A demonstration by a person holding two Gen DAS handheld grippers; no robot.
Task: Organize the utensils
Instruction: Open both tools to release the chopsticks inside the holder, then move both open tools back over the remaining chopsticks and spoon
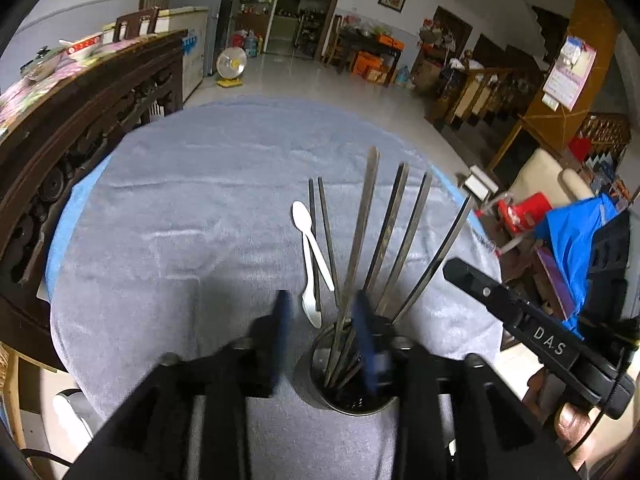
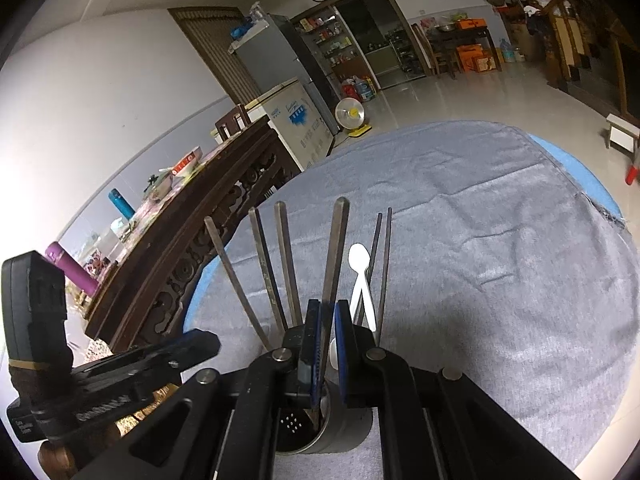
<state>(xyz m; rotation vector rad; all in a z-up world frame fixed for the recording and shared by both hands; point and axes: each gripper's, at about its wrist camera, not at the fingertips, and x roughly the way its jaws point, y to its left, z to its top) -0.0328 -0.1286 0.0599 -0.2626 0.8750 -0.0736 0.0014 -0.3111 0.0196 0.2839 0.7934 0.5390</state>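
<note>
Left wrist view: the left gripper (image 1: pixel 322 322) hangs over a grey cloth (image 1: pixel 200 208) spread on a round table, its blue-padded jaws spread apart with nothing pinched between them. One pad stands over bare cloth; the other sits at the rim of a round metal utensil holder (image 1: pixel 348 404) that stands upright on the cloth just beneath. Several dark chopsticks (image 1: pixel 388 236) fan up and outward from the holder, along with a flat metal handle (image 1: pixel 360 232). Just beyond the holder two white plastic spoons (image 1: pixel 310 248) lie crossed on the cloth, with two more chopsticks (image 1: pixel 322 236) lying flat beside them. The right gripper (image 1: pixel 516 312) reaches in from the right edge, a hand's fingers (image 1: pixel 572 420) showing under it.

In the right wrist view, the right gripper (image 2: pixel 326 352) has its jaws pressed nearly together, pinching the flat metal handle (image 2: pixel 336 248), whose lower end goes down into the holder (image 2: pixel 320 428). The holder's perforated bottom is visible inside. The white spoons (image 2: pixel 360 276) lie just past the pads, and the left gripper (image 2: pixel 152 364) sits low on the left. A dark carved wooden sideboard (image 2: pixel 192 240) stands beside the table.
</note>
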